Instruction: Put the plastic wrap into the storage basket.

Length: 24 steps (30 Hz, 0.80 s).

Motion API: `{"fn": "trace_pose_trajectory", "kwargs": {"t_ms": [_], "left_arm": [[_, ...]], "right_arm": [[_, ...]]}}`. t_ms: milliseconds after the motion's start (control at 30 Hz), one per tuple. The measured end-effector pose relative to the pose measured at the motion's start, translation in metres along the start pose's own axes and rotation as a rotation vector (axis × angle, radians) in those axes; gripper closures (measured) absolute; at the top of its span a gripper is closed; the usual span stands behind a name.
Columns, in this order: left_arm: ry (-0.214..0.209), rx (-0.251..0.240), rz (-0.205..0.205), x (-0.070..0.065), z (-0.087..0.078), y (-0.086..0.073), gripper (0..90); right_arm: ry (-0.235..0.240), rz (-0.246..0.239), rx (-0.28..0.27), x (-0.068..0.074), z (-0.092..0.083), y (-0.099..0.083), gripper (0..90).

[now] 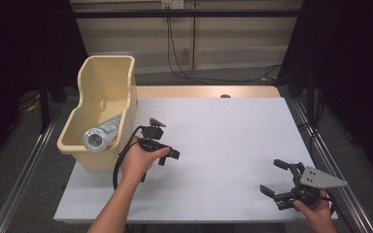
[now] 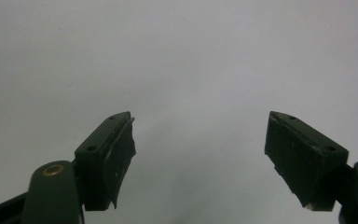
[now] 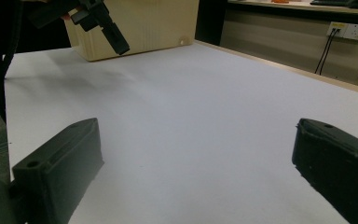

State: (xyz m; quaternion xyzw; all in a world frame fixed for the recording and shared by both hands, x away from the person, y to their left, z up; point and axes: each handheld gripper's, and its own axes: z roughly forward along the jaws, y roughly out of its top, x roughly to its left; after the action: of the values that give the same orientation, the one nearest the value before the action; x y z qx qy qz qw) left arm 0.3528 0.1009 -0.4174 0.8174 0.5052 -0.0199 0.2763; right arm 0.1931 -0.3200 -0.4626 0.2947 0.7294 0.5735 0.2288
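While lying in bin, can points w/ open end toward person.

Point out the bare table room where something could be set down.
The widest free patch on the white table runs from the left tool across to the right tool and up to the far wooden edge. The near strip between the forearms is bare too. It is crowded only around the beige bin, which holds a can.

Cream bin, silver-and-blue can, white table, black grippers
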Motion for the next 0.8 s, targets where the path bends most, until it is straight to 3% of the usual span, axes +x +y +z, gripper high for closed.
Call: {"fn": "trace_pose_trajectory", "kwargs": {"t_ms": [167, 200, 233, 267, 333, 400, 500, 533, 633, 733, 800], "left_arm": [[0.001, -0.066, 0.025, 0.001, 0.002, -0.008, 22.5], [-0.004, -0.118, 0.041, 0.002, 0.003, -0.013, 22.3], [-0.004, -0.118, 0.041, 0.002, 0.003, -0.013, 21.7], [-0.018, -0.179, 0.073, 0.003, 0.004, -0.018, 20.0], [-0.017, -0.196, 0.082, 0.003, 0.005, -0.021, 18.9], [-0.015, -0.258, 0.104, 0.003, 0.006, -0.029, 18.7], [-0.008, -0.287, 0.130, 0.002, 0.007, -0.034, 17.8], [-0.013, -0.323, 0.144, 0.001, 0.008, -0.038, 17.5], [-0.010, -0.359, 0.168, 0.000, 0.008, -0.042, 16.0], [-0.029, -0.435, 0.196, 0.000, 0.008, -0.048, 14.7], [-0.022, -0.443, 0.220, -0.001, 0.008, -0.051, 14.3]], "right_arm": [[-0.001, 0.000, 0.002, 0.000, 0.000, 0.000, 1.0], [-0.001, -0.001, 0.002, 0.000, 0.000, 0.000, 1.0], [-0.002, 0.000, 0.002, 0.000, 0.000, 0.000, 1.0], [-0.001, 0.000, 0.002, 0.000, 0.000, 0.000, 1.0], [0.000, 0.002, 0.003, 0.001, 0.000, 0.000, 1.0], [-0.001, 0.002, 0.003, 0.001, 0.001, 0.000, 1.0], [0.000, 0.001, 0.004, 0.001, 0.001, 0.000, 1.0], [0.000, 0.001, 0.005, 0.001, 0.001, 0.000, 1.0], [0.000, 0.001, 0.005, 0.001, 0.001, 0.000, 1.0], [-0.002, 0.000, 0.007, 0.001, 0.001, 0.000, 1.0], [-0.001, -0.001, 0.006, 0.001, 0.001, 0.000, 1.0]]}}
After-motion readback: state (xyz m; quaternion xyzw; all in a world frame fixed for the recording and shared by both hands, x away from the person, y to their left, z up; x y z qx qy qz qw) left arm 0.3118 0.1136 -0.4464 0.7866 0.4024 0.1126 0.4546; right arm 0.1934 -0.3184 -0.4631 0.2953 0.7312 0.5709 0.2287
